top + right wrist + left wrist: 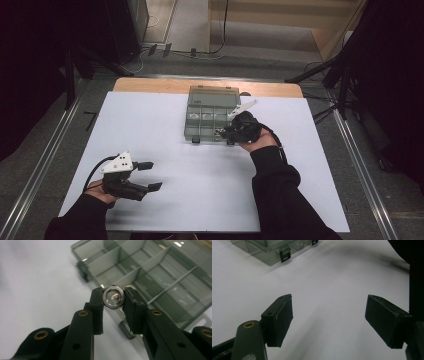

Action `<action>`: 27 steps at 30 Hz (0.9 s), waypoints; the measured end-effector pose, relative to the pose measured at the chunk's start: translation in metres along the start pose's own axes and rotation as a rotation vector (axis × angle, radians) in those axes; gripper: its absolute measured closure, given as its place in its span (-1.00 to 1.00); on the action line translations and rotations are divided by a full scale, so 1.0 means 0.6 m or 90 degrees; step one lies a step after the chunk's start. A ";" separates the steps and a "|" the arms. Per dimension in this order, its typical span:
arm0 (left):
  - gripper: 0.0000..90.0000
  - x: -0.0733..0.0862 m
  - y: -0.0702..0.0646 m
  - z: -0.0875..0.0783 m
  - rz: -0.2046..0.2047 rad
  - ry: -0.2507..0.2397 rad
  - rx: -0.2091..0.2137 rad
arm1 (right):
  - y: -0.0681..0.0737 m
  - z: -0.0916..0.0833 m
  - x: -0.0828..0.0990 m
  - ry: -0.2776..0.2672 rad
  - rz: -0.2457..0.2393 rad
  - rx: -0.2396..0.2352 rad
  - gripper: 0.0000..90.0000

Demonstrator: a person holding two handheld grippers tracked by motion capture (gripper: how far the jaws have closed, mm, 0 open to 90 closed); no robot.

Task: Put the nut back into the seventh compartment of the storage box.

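My right hand-held gripper (113, 298) is clamped on a shiny silver hex nut (113, 297), round hole facing the camera, mid-frame over the smoky clear compartment box (150, 272). My left hand-held gripper (329, 322) sits jaws wide apart over the white desk (324, 285), lower left in the high view.

The high view looks forward and down from above the person's side, taking in the whole table (165, 200). The left gripper view sits low and close over the white surface, facing the compartment box (269, 250) from a distance. The right gripper view looks along its fingers (97, 305), close above that same box (155, 272).
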State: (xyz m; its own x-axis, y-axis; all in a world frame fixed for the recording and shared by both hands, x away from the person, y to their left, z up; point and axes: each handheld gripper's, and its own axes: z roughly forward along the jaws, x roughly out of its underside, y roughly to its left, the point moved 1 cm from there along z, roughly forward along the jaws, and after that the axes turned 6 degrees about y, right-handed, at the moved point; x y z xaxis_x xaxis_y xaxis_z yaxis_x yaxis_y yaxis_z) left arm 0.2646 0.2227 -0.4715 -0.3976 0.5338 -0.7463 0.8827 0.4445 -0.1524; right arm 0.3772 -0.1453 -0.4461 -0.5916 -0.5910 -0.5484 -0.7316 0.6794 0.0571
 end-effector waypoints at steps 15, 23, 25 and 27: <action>-0.50 0.001 0.000 -0.002 -0.004 0.000 -0.001 | -0.017 0.001 0.005 -0.033 0.029 -0.030 -0.16; -0.50 0.001 0.005 -0.001 -0.012 -0.001 -0.005 | 0.022 -0.018 0.044 -0.067 0.005 -0.068 -0.40; -0.50 0.001 0.005 0.000 -0.011 -0.003 -0.005 | 0.033 -0.024 0.055 -0.075 -0.003 -0.071 -0.40; -0.50 0.001 0.005 0.001 -0.012 -0.004 -0.005 | 0.040 -0.030 0.066 -0.083 -0.003 -0.080 -0.41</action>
State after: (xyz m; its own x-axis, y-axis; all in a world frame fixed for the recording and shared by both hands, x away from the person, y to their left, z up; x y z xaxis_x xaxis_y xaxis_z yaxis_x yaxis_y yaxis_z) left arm 0.2670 0.2237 -0.4730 -0.4127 0.5212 -0.7470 0.8732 0.4599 -0.1615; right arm 0.3301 -0.1600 -0.4514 -0.5455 -0.5271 -0.6517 -0.7757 0.6120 0.1544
